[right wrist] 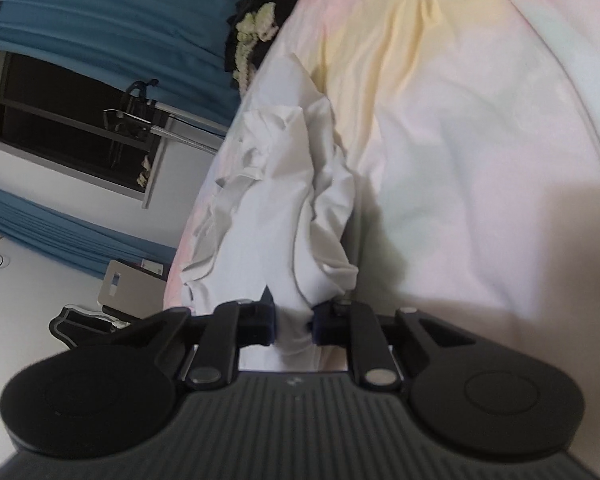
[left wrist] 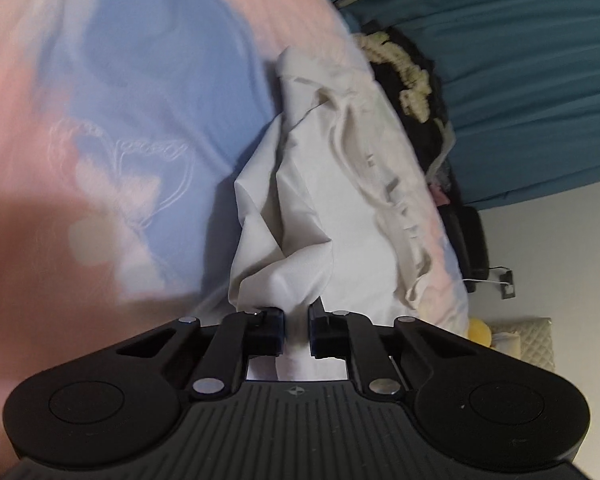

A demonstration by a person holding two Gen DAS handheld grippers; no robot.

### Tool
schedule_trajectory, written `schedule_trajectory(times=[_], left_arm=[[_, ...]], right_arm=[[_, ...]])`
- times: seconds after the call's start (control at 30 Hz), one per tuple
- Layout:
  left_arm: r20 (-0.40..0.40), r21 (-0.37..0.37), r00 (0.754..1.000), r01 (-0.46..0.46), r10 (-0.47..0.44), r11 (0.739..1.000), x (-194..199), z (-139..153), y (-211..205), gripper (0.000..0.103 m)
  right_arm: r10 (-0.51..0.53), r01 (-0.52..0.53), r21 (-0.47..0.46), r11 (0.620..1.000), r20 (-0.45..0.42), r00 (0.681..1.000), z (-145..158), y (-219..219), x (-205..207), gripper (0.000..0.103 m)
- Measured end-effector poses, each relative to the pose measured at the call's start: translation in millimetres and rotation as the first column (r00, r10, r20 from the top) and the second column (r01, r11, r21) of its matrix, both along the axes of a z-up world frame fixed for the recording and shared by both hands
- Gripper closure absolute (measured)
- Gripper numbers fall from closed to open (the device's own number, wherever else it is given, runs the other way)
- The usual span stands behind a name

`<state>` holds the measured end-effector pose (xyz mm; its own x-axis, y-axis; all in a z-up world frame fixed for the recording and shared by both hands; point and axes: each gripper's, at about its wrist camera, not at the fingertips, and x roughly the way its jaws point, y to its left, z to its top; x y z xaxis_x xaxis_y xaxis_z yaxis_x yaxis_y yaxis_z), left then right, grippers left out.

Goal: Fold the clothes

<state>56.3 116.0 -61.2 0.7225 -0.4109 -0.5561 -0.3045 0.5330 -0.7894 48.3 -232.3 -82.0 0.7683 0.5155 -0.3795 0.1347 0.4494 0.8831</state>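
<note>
**Both tools gripping the white garment on the bed**

Nearest me, left tool (left wrist: 296, 330) is pinching a fold of the white garment (left wrist: 340, 200); right tool (right wrist: 294, 324) is pinching another. I am taking hold before a fold, I judge, with the garment lying crumpled on the pastel bedsheet (left wrist: 148, 80). Next I am needing to lift and spread it evenly. Blur is hiding which edges I am holding.

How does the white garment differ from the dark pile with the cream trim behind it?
The white garment is pale and plain; the dark pile is black with cream ruffled trim. The garment lies stretched toward the cameras, pinched by the left gripper and right gripper; the pile sits untouched at the far edge. Both are crumpled and rest on the pastel bedspread.
</note>
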Motion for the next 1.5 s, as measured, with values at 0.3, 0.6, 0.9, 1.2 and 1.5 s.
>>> schedule_trajectory(times=[0.3,0.6,0.9,1.2,1.5], left_arm=[[0.191,0.055,0.981,0.032,-0.042,0.998,-71,67,-5,0.095],[0.253,-0.006,0.964,0.085,-0.081,0.996,-180,91,-13,0.095],[0.216,-0.048,0.975,0.052,-0.041,0.997,-123,88,-13,0.095],[0.122,-0.031,0.992,-0.015,0.018,0.999,7,76,-5,0.094],[0.042,0.033,0.999,-0.019,0.018,0.999,93,26,0,0.094]], right_arm=[[-0.009,0.009,0.003,1.000,0.091,0.996,65,-7,-52,0.089],[-0.028,0.025,0.102,0.994,0.033,0.999,100,-33,-165,0.089],[-0.138,0.150,0.265,0.953,-0.065,0.988,86,-36,-131,0.088],[-0.191,0.223,0.252,0.942,-0.146,0.971,75,-27,-5,0.085],[-0.185,0.233,0.197,0.952,-0.236,0.954,16,-20,84,0.085]])
